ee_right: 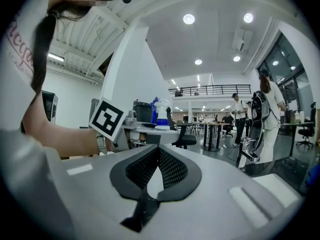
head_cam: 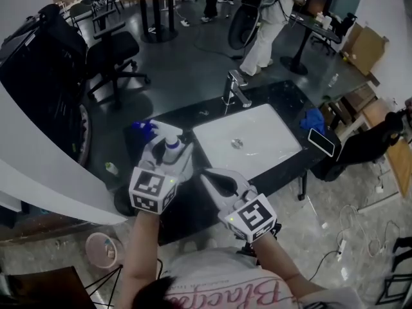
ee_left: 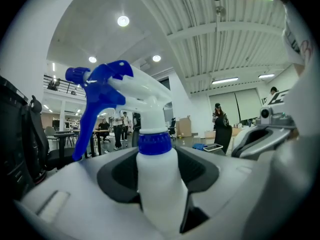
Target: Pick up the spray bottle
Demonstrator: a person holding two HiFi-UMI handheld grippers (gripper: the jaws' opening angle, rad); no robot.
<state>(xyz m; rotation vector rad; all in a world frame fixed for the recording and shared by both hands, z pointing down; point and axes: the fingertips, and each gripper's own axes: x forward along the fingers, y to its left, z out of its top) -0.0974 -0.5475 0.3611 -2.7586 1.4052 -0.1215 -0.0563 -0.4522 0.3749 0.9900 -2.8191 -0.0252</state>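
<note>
A white spray bottle (head_cam: 171,145) with a blue trigger head and blue collar stands upright on the dark counter (head_cam: 212,108), left of the sink. My left gripper (head_cam: 168,159) is level, and its jaws clasp the bottle's body just under the collar. In the left gripper view the spray bottle (ee_left: 155,184) fills the gap in the left gripper (ee_left: 157,154), trigger pointing left. My right gripper (head_cam: 217,181) hovers over the counter's front edge, to the right of the bottle, shut and holding nothing. The right gripper (ee_right: 159,149) view shows the spray bottle (ee_right: 159,115) small in the distance.
A white sink basin (head_cam: 270,131) with a chrome faucet (head_cam: 235,90) fills the counter's right half. A phone (head_cam: 320,141) and a blue cloth (head_cam: 313,120) lie at its right end. An office chair (head_cam: 112,50) and a standing person (head_cam: 270,18) are beyond. A pink bucket (head_cam: 103,250) sits on the floor.
</note>
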